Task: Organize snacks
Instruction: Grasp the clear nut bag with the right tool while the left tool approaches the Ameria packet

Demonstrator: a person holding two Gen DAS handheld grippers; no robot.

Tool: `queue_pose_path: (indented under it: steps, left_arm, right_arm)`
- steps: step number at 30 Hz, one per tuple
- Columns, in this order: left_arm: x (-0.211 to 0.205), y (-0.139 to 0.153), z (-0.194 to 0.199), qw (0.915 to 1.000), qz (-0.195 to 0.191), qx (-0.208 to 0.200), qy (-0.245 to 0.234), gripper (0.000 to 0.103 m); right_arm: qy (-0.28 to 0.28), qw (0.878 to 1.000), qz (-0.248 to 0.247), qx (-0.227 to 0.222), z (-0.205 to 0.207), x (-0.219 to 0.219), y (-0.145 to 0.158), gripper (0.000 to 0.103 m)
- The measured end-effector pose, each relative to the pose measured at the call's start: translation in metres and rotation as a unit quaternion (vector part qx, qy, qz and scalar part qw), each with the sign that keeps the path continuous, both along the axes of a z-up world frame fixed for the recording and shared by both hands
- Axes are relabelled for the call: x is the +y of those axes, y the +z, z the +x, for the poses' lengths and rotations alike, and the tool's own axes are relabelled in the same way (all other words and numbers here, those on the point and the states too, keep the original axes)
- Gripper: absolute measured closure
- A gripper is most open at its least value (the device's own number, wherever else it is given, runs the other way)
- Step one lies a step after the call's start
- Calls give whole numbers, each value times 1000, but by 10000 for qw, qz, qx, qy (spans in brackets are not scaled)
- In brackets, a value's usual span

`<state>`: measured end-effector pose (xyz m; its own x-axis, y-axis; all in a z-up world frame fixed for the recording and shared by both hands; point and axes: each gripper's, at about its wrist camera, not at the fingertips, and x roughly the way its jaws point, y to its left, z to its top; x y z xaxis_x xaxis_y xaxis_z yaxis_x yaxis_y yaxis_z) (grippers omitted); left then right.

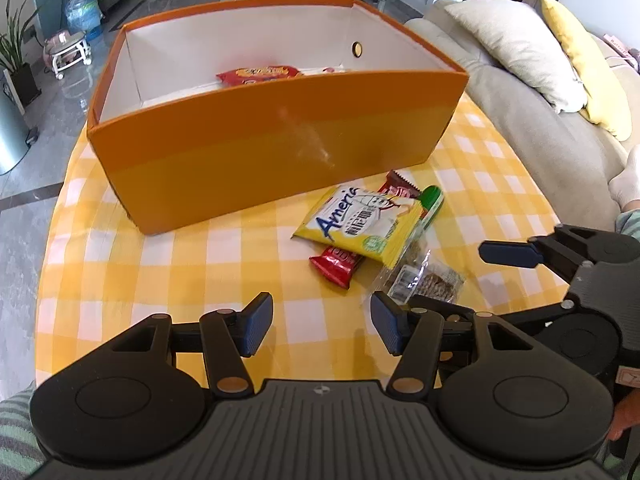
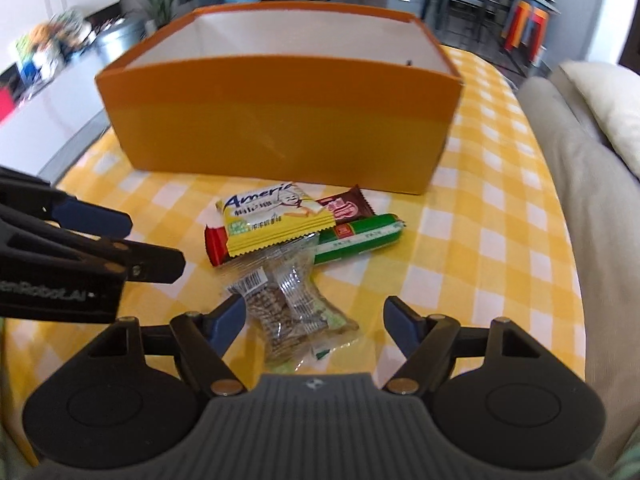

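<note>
Both of my grippers hang over the surface (image 1: 132, 256) with its yellow and white checks. My left gripper (image 1: 316, 330) is partly open and has nothing in it; only bare cloth shows between its pads. My right gripper (image 2: 314, 322) is open too, and the clear bag of seed snacks (image 2: 296, 312) lies between its pads; I can't tell if the left pad touches the bag, and the right pad is well clear of it. Just past the bag is a little pile of snacks: a yellow packet (image 2: 276, 216) lies on top of a red bar (image 2: 218, 246), a brown bar (image 2: 348, 206) and a green stick (image 2: 356, 236). Behind the pile stands a big orange box (image 1: 272, 152), near the far edge of the surface. One red snack bag (image 1: 260, 75) lies inside the box, by its far wall.
</note>
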<state>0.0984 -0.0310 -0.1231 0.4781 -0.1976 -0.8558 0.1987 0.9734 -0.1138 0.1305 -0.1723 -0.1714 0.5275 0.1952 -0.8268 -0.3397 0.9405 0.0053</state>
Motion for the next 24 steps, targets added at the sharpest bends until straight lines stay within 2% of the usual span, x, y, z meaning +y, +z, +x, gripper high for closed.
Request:
queue_pose_path:
  steps: [4,6,7,9,15,20,24]
  left_arm:
    - [1,-2,1,10000,9,67,8,37]
    - [0,-4,2,10000,22,95,-15,37]
    - [-1,-5,2,9999,30,105,-29,37]
    - [-3,-6,2,9999,30,112,-71,37]
    - [-10,-5,3,9998,-74,56,-162,37]
    - [-18,-2,9,9994,-300,44,-165,37]
    - [-27,0,12,9991,-354,37,-247,37]
  right_arm:
    - [218,9997,2,58,4,4,-7,33]
    - [291,9995,55,136,5,6,-10,44]
    - [307,9994,73,152,4,7,-10,45]
    - [328,9994,-63,107,2,9,-10,62]
    - [55,9996,-80,262,-2,-2,-4,66]
    - [-501,9978,-273,331,2,-19,-1,69]
    - [-530,9969,-134,573,8,-30,0,69]
